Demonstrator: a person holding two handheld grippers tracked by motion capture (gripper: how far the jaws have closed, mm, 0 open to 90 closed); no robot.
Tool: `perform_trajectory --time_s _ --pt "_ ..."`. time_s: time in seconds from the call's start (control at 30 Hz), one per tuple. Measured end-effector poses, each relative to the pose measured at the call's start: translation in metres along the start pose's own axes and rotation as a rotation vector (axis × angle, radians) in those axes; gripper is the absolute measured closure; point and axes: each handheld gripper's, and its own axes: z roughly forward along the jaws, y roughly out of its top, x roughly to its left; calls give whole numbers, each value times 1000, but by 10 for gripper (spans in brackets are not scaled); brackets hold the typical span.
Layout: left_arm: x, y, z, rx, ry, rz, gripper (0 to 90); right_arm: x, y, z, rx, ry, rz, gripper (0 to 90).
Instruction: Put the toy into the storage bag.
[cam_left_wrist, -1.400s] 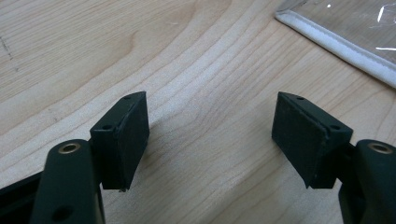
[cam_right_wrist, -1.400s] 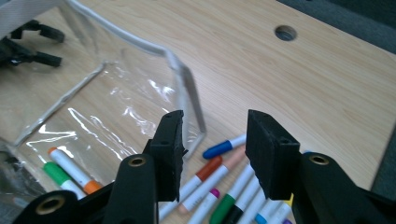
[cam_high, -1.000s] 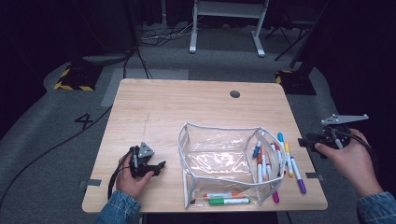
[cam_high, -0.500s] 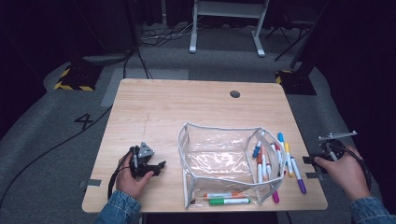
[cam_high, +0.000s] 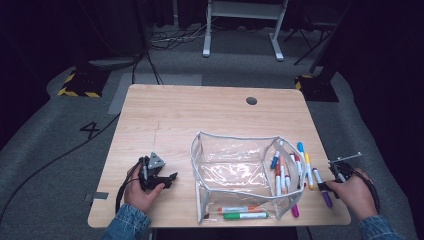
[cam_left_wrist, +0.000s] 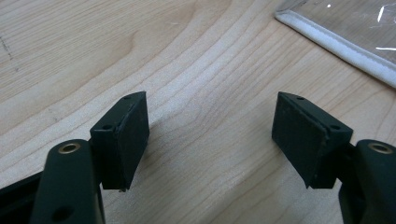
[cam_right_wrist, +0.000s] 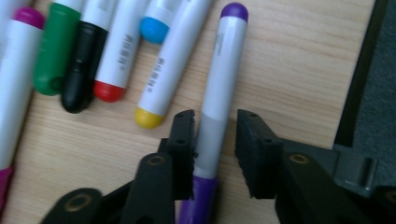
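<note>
Since the earlier frames the right gripper (cam_right_wrist: 215, 126) has come down to the table edge, and its jaws have just been closing around the purple marker (cam_right_wrist: 219, 84); one pad seems not quite touching. Left gripper (cam_left_wrist: 210, 135) rests wide open, empty. Beyond lie other markers (cam_high: 295, 165) beside the clear pouch (cam_high: 235, 170), likely their destination.

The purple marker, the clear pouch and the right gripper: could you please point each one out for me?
purple marker (cam_right_wrist: 219, 79): right gripper view, on its white barrel.
clear pouch (cam_high: 235, 136): high view, on its white-trimmed far rim.
right gripper (cam_right_wrist: 215, 140): right gripper view, midway between its fingertips, which straddle the marker.
</note>
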Motion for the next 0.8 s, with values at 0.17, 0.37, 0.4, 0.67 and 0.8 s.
perform_trajectory --time_s 0.17,0.37,0.4,0.67,0.8 --pt "0 0 0 0 0 0 279 -5 -1 0 -13 -12 58 767" --pt "0 0 0 0 0 0 280 -5 5 -21 -60 6 43 767" --pt "0 0 0 0 0 0 279 -5 8 -29 -82 8 34 767" --pt "0 0 0 0 0 0 279 9 24 -79 -207 58 -43 767" --pt "0 0 0 0 0 0 279 19 33 -100 -238 76 -88 767"
